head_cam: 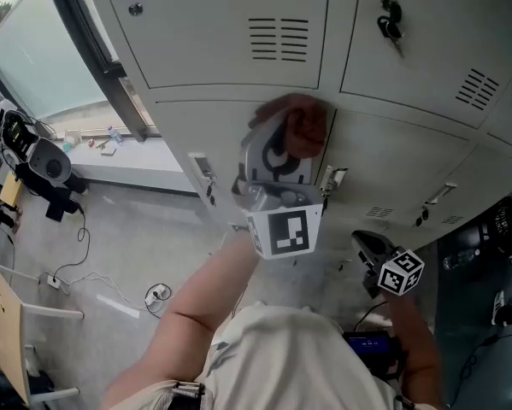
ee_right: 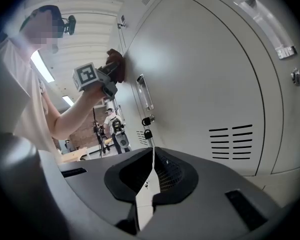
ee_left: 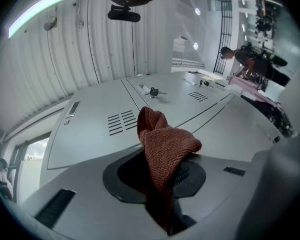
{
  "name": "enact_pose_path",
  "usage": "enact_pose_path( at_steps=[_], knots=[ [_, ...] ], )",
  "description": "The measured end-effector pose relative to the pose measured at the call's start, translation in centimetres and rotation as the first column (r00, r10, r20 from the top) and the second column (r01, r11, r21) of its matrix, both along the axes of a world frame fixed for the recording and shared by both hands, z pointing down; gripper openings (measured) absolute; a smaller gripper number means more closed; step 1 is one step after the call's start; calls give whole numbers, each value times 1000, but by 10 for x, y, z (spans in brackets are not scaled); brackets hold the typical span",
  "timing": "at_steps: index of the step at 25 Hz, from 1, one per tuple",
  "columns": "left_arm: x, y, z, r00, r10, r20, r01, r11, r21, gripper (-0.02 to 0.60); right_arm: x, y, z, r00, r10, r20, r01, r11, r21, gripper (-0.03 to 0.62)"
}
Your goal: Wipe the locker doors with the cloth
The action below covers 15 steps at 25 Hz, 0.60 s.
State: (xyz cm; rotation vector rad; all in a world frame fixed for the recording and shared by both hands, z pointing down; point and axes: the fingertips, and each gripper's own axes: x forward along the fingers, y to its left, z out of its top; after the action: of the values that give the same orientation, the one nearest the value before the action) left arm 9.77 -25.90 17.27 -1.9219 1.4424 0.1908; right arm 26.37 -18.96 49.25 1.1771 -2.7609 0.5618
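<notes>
My left gripper [head_cam: 281,159] is raised against a grey locker door [head_cam: 230,135] and is shut on a reddish-brown cloth [head_cam: 302,126], which presses on the door near its upper edge. In the left gripper view the bunched cloth [ee_left: 165,144] sticks out from between the jaws of the left gripper [ee_left: 162,179], above the door's vent slots [ee_left: 121,122]. My right gripper [head_cam: 371,246] hangs lower, at the right, close to the lower lockers. The right gripper [ee_right: 151,176] has its jaws together with nothing between them. That view also shows the left gripper [ee_right: 109,79] and the cloth [ee_right: 115,64] on the door.
Keys [head_cam: 391,20] hang from the upper right locker's lock. A padlock [ee_right: 146,126] hangs on a door latch. Left of the lockers are a window [head_cam: 33,49], a desk with gear [head_cam: 38,161] and cables on the floor [head_cam: 76,280]. A person [ee_left: 250,59] stands far off.
</notes>
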Motion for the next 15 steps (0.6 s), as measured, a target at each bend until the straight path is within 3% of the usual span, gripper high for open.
enact_pose_path(
  at_steps=[4,8,12,13,15],
  knots=[
    [11,-2,61,999,37,-5,-37,993,-108,69,5,2,7,999,-33,-4,33,999,-18,18],
    [20,-2,120,999,32,-1,-31,970,-241,71,4,6,9,996,-93,-15,93,996,-18,18],
    [15,18,147,997,72,-2,-69,955,-289,71,5,8,-8,987,-158,31,156,986,52,18],
    [10,26,161,997,76,-20,-78,941,-329,71,0,11,-13,981,-183,58,178,981,79,18],
    [-1,42,199,996,47,-74,-77,882,-466,71,-8,15,-20,966,-236,108,222,967,127,18]
  ],
)
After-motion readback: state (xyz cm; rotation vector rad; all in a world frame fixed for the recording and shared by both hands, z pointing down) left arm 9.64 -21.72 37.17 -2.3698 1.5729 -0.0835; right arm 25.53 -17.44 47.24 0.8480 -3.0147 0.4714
